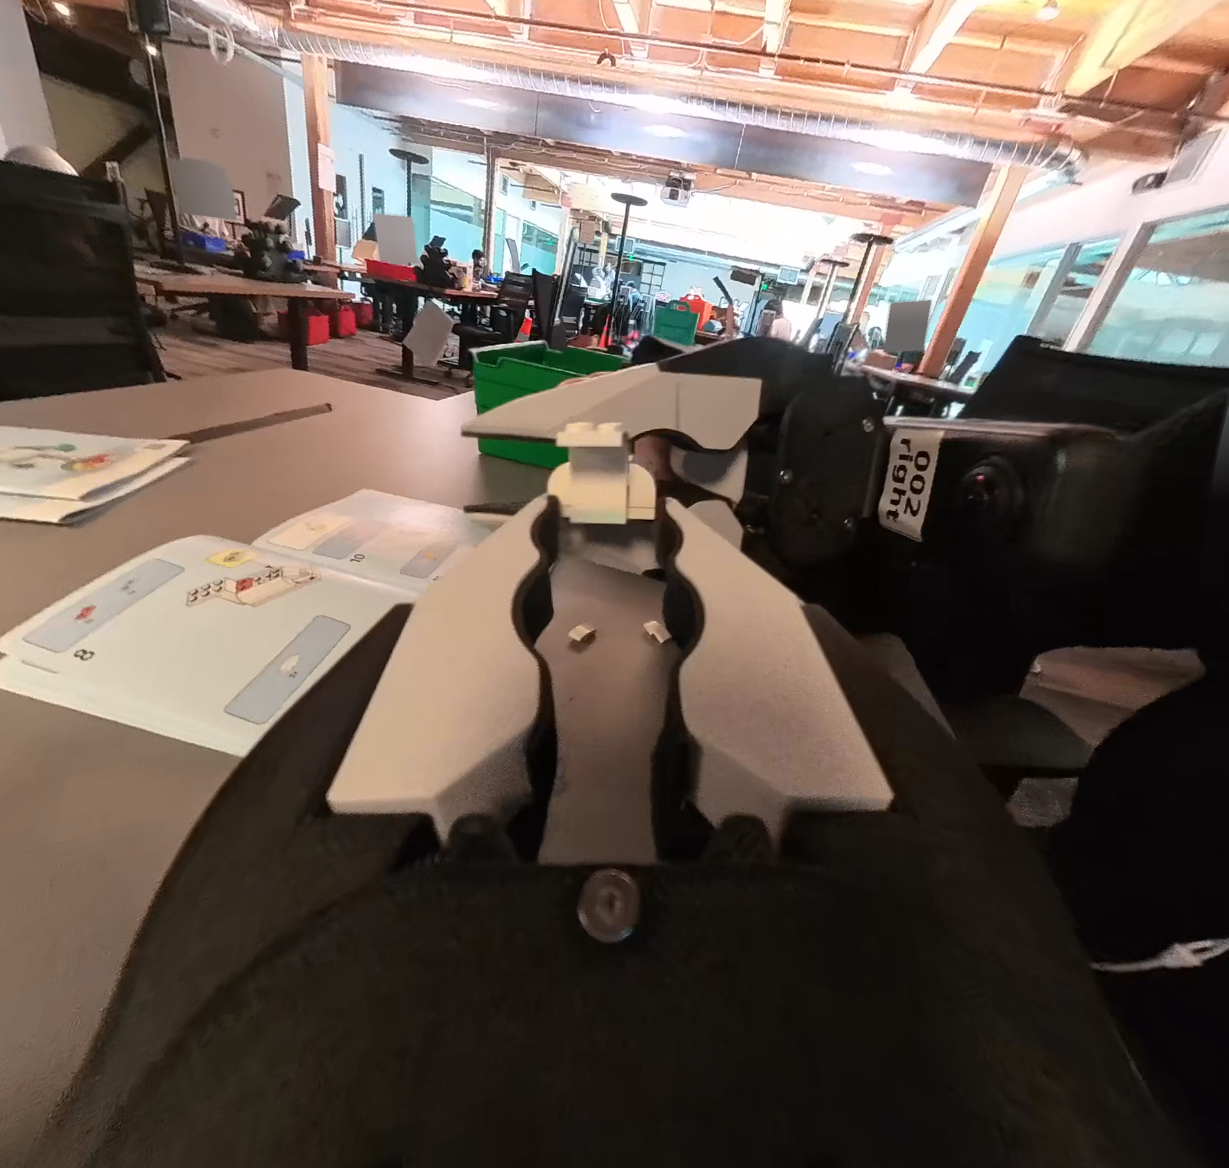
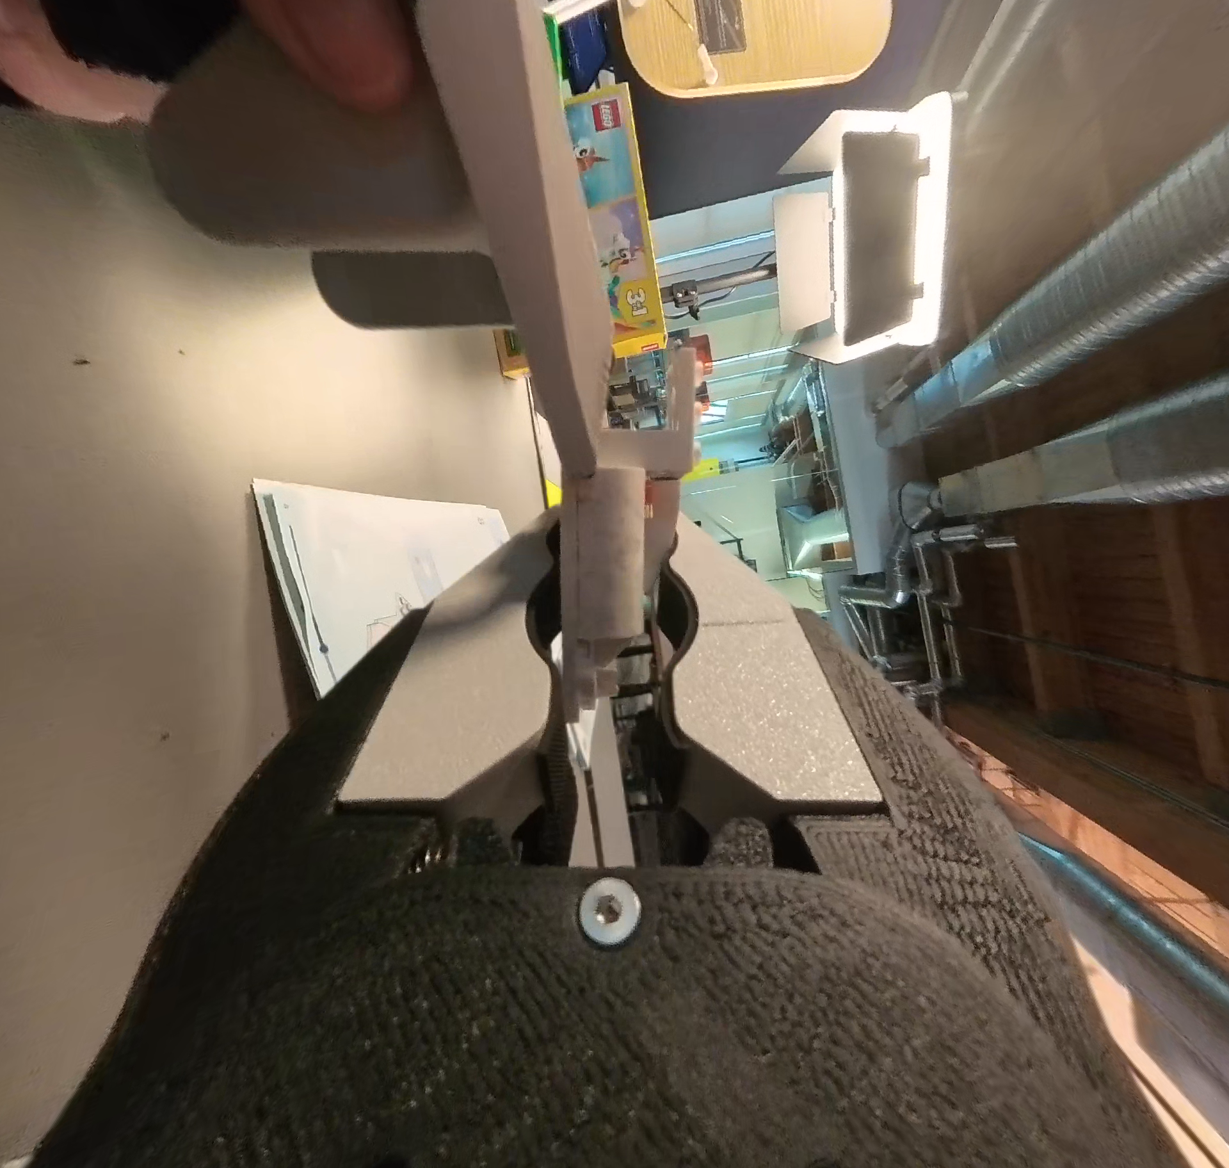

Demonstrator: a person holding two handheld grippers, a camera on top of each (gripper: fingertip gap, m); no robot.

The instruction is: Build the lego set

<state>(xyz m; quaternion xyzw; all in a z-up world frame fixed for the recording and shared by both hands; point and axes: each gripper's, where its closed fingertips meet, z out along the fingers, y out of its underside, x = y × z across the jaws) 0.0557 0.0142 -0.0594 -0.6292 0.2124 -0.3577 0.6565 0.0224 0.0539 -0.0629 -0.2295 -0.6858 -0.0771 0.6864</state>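
Above the grey table, with the open instruction booklet lying at about nine o'clock of the action, both tools meet in mid-air. The left gripper points away toward twelve o'clock and pinches a small white lego assembly at its very tips, studs up. The right gripper comes in from three o'clock, lying across the left one's line, its upper finger just over the studs; in its own view the right gripper is closed on a white brick stack whose long axis runs along its fingers (whether this is the same piece I cannot tell). The join turns on that crossing: I judge the pieces must press together along the stud axis. Two tiny white bits lie on the table at six o'clock.
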